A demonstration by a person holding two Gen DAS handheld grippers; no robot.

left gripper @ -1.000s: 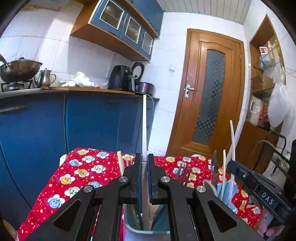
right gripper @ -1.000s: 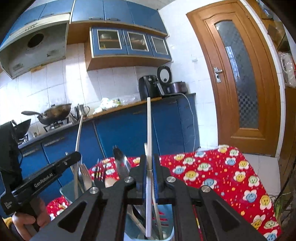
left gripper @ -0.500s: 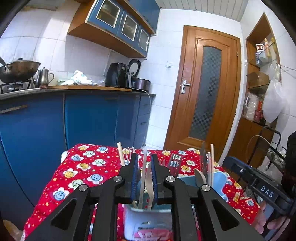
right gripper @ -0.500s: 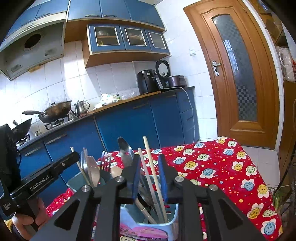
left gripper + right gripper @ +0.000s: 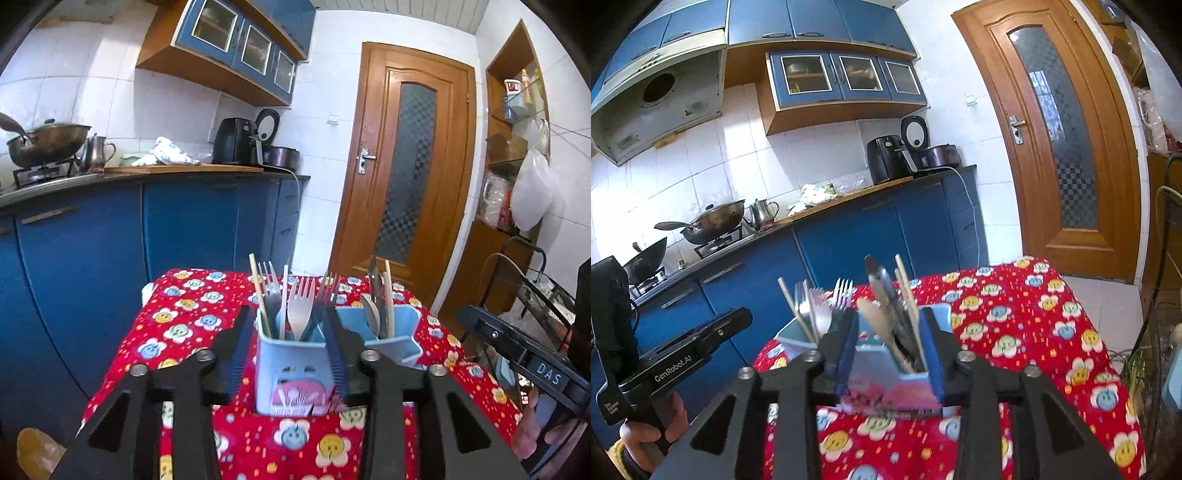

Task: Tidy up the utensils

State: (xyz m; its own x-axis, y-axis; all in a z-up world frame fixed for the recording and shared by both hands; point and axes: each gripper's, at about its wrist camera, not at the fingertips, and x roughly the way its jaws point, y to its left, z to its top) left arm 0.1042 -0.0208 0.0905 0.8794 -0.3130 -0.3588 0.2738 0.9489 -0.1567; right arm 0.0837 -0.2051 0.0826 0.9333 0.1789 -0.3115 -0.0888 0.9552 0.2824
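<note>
A light blue two-part utensil holder (image 5: 402, 328) stands on the table's red flowered cloth (image 5: 177, 314). Its left part holds forks (image 5: 301, 310) and chopsticks (image 5: 258, 288); its right part holds spoons, a knife (image 5: 373, 291) and a chopstick. My left gripper (image 5: 288, 347) hangs a little before the left part, jaws opening, pads pressing on nothing. In the right wrist view the holder (image 5: 875, 369) shows between the fingers of my right gripper (image 5: 890, 350), whose jaws are opening too, with nothing gripped. A wooden spoon (image 5: 877, 321) leans in the nearer part.
Blue kitchen cabinets (image 5: 92, 258) run close behind the table, with a wok (image 5: 48, 142), a kettle and an air fryer (image 5: 236, 142) on the counter. A wooden door (image 5: 406, 177) lies beyond. A wire rack (image 5: 535, 280) and shelves stand at the right.
Both grippers were shut on thin upright sticks over the holder. They have let go, the sticks now stand in the holder, and both grippers have drawn back with jaws parted.
</note>
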